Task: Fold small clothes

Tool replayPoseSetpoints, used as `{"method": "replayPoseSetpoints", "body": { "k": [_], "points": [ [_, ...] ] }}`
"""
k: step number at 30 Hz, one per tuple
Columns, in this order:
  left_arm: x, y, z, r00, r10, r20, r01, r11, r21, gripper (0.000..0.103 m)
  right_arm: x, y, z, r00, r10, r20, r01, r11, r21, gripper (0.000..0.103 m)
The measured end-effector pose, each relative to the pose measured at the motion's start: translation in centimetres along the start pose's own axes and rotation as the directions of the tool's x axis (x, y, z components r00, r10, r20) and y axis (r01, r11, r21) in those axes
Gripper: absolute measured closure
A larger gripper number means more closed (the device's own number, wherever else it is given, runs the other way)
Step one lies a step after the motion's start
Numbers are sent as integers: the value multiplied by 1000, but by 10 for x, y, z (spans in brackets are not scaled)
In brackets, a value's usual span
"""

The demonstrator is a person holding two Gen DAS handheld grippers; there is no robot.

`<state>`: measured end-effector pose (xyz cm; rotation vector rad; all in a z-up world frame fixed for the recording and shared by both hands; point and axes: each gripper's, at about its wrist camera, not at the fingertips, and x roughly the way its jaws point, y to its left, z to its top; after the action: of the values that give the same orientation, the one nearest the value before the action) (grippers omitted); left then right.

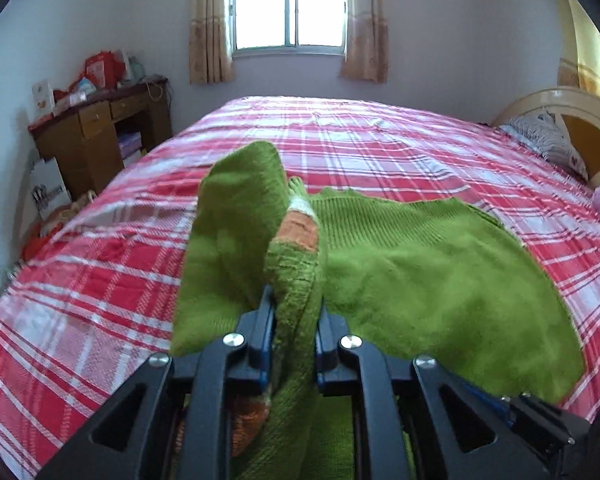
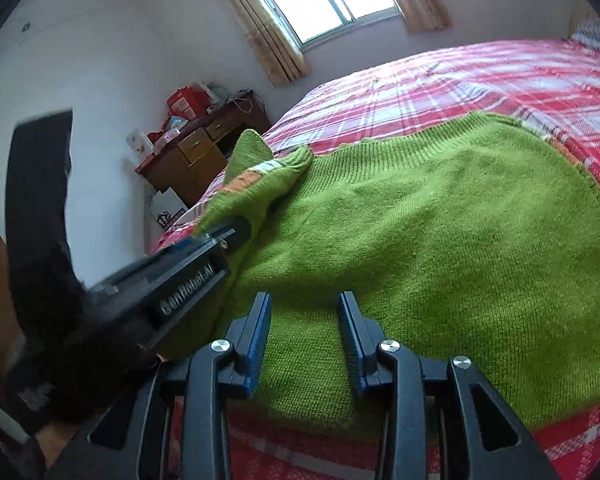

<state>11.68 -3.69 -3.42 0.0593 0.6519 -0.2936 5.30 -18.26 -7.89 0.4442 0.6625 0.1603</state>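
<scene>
Left wrist: left hand-held gripper (image 1: 294, 312) clamps green sweater (image 1: 440, 264).

green sweater (image 2: 440, 216) — matt ribbed knit; bedsheet (image 1: 340, 140) woven cloth — desk (image 1: 100, 136) glossy wood.

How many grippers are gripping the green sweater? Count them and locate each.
1. The left gripper is shut on the green sweater, lifting its sleeve. The right gripper hangs open above it.
</scene>
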Motion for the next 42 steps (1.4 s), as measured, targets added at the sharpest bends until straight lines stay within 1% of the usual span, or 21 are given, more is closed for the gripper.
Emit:
{"method": "replayPoseSetpoints", "body": {
  "k": [3, 5, 7, 8, 9, 10, 11, 14, 17, 20, 24, 25, 26, 27, 29, 30, 32, 35, 38, 42],
  "points": [
    [-5, 4, 0, 1000, -27, 15, 27, 999, -24, 88, -5, -3, 5, 999, 30, -42, -30, 1000, -2, 66],
    [-7, 9, -4, 999, -36, 28, 37, 999, -37, 88, -10, -9, 15, 997, 59, -46, -59, 998, 3, 65],
    [-3, 6, -5, 999, -36, 30, 37, 998, -48, 88, -13, -17, 29, 995, 87, -49, -85, 995, 46, 54],
    [-2, 4, -4, 999, -31, 31, 33, 998, -51, 88, -14, -21, 43, 994, 101, -41, -98, 992, 77, 42],
    [-2, 2, -4, 999, -26, 32, 28, 998, -50, 88, -12, -23, 53, 993, 111, -36, -108, 990, 87, 37],
    [-1, 1, -4, 999, -25, 31, 27, 998, -49, 88, -8, -21, 60, 992, 125, -37, -121, 989, 86, 37],
    [0, 1, -4, 999, -27, 30, 28, 998, -49, 88, 1, -18, 73, 988, 146, -57, -142, 987, 75, 37],
    [0, 3, -4, 999, -37, 32, 39, 998, -57, 88, 34, 0, 94, 977, 160, -143, -158, 987, 22, 37],
    [0, 3, -6, 999, -34, 31, 35, 998, -53, 88, 64, 23, 106, 965, 165, -205, -177, 983, -41, 37],
    [2, 1, -5, 1000, -22, 21, 23, 999, -40, 88, 87, 40, 112, 957, 144, -253, -174, 979, -104, 37],
    [6, -1, -4, 1000, -17, 5, 17, 999, -30, 88, 112, 49, 113, 935, 134, -328, -193, 969, -154, 38],
    [6, -2, -4, 1000, -17, 3, 18, 999, -29, 88, 118, 51, 111, 930, 117, -347, -185, 968, -168, 38],
    [7, -2, -4, 1000, -17, 1, 17, 999, -27, 88, 124, 51, 110, 928, 92, -361, -166, 970, -179, 42],
    [7, -2, -4, 1000, -15, -1, 15, 1000, -27, 88, 129, 50, 110, 926, 77, -368, -155, 970, -187, 57],
    [8, -3, -3, 1000, -15, -5, 15, 1000, -26, 87, 133, 48, 107, 926, 78, -369, -156, 970, -186, 69],
    [8, -3, -2, 1000, -15, -6, 15, 1000, -24, 87, 130, 47, 106, 930, 88, -358, -163, 969, -185, 78],
    [7, -5, -1, 1000, -10, -5, 10, 1000, -18, 87, 124, 49, 105, 938, 97, -334, -169, 966, -195, 84],
    [1, -10, 1, 1000, -6, 11, 6, 1000, -18, 87, 113, 50, 107, 950, 103, -296, -166, 967, -195, 87],
    [-10, -14, 3, 999, -9, 38, 10, 1000, -20, 87, 98, 48, 113, 957, 129, -260, -182, 965, -190, 87],
    [-16, -19, 7, 998, -41, 49, 43, 998, -41, 88, 81, 46, 121, 962, 140, -233, -186, 964, -192, 87]
  ]
}}
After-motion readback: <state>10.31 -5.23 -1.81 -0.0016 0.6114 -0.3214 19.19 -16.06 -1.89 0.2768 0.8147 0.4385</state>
